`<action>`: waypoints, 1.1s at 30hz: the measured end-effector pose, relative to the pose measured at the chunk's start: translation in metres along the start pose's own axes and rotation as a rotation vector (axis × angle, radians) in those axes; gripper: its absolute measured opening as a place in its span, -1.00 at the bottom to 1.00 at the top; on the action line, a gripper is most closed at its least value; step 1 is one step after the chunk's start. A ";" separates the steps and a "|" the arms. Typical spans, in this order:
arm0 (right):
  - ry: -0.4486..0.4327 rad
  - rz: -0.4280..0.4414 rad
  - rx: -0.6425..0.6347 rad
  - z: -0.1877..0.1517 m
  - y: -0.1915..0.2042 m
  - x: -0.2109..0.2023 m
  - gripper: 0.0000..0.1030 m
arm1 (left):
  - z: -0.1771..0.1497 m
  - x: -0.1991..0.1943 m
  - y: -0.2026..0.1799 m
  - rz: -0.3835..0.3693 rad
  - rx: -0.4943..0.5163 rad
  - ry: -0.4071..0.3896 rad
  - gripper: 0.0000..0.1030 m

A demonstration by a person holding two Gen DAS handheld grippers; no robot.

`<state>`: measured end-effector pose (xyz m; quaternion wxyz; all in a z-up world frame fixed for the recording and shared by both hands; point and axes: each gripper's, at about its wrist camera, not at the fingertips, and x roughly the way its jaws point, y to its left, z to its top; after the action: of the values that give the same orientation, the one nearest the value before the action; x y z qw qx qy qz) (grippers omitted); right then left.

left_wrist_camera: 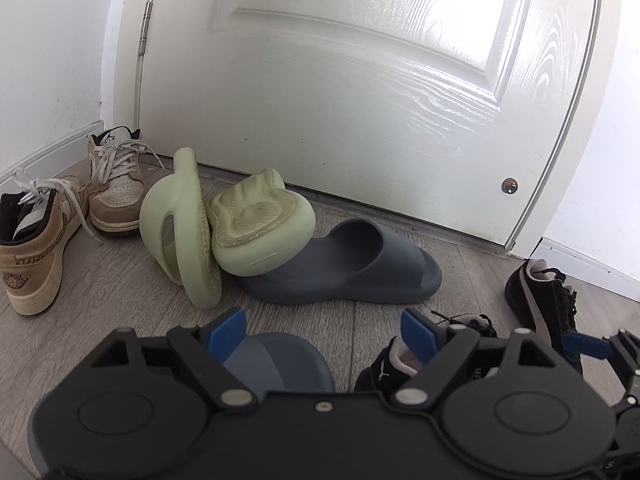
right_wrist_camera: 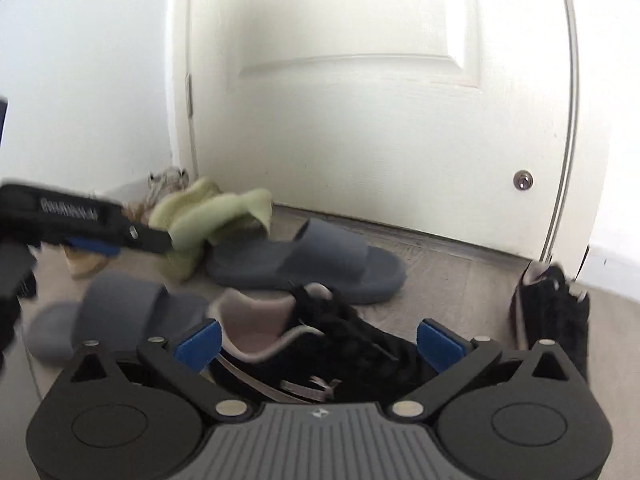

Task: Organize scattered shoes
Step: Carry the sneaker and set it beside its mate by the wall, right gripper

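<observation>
Shoes lie scattered on the wood floor before a white door. Two tan sneakers (left_wrist_camera: 116, 192) (left_wrist_camera: 36, 248) sit at the left. Beside them, two pale green slides (left_wrist_camera: 184, 232) (left_wrist_camera: 256, 224) lean on a grey slide (left_wrist_camera: 348, 268). My left gripper (left_wrist_camera: 322, 330) is open above the second grey slide (left_wrist_camera: 276, 364), not touching it. My right gripper (right_wrist_camera: 320, 344) stands wide open around a black sneaker (right_wrist_camera: 340, 344); its pads do not press on it. A second black sneaker (right_wrist_camera: 552, 308) stands on edge at the right.
The white door (left_wrist_camera: 360, 80) and its threshold close off the far side, with a small metal stop (left_wrist_camera: 509, 187) low on it. White walls and baseboard run along both sides. The left gripper's finger (right_wrist_camera: 136, 236) crosses the left of the right wrist view.
</observation>
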<state>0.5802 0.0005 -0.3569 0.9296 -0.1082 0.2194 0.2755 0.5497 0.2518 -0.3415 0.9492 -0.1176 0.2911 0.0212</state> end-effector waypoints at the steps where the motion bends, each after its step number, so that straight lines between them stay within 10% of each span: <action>1: 0.030 0.017 -0.051 0.000 -0.006 0.007 1.00 | -0.001 0.001 -0.001 0.000 0.003 0.004 0.65; 5: 0.157 0.068 -0.263 0.001 -0.019 0.047 1.00 | -0.004 0.006 -0.003 0.001 0.014 0.022 0.65; 14: 0.218 0.231 -0.155 -0.009 -0.035 0.072 1.00 | -0.009 0.015 -0.002 -0.042 -0.025 0.078 0.65; 20: 0.179 0.095 0.054 -0.023 -0.018 0.056 0.85 | -0.010 0.018 -0.005 -0.038 -0.017 0.090 0.65; 27: 0.287 -0.291 0.415 -0.018 0.048 0.032 0.76 | -0.011 0.015 -0.008 -0.026 0.012 0.083 0.65; 33: 0.213 -0.417 0.296 -0.035 0.069 -0.003 0.85 | -0.008 0.011 -0.007 -0.049 -0.010 0.070 0.65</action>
<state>0.5273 0.0447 -0.3924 0.9437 -0.0426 0.3267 0.0302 0.5550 0.2428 -0.3524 0.9381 -0.1303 0.3210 -0.0046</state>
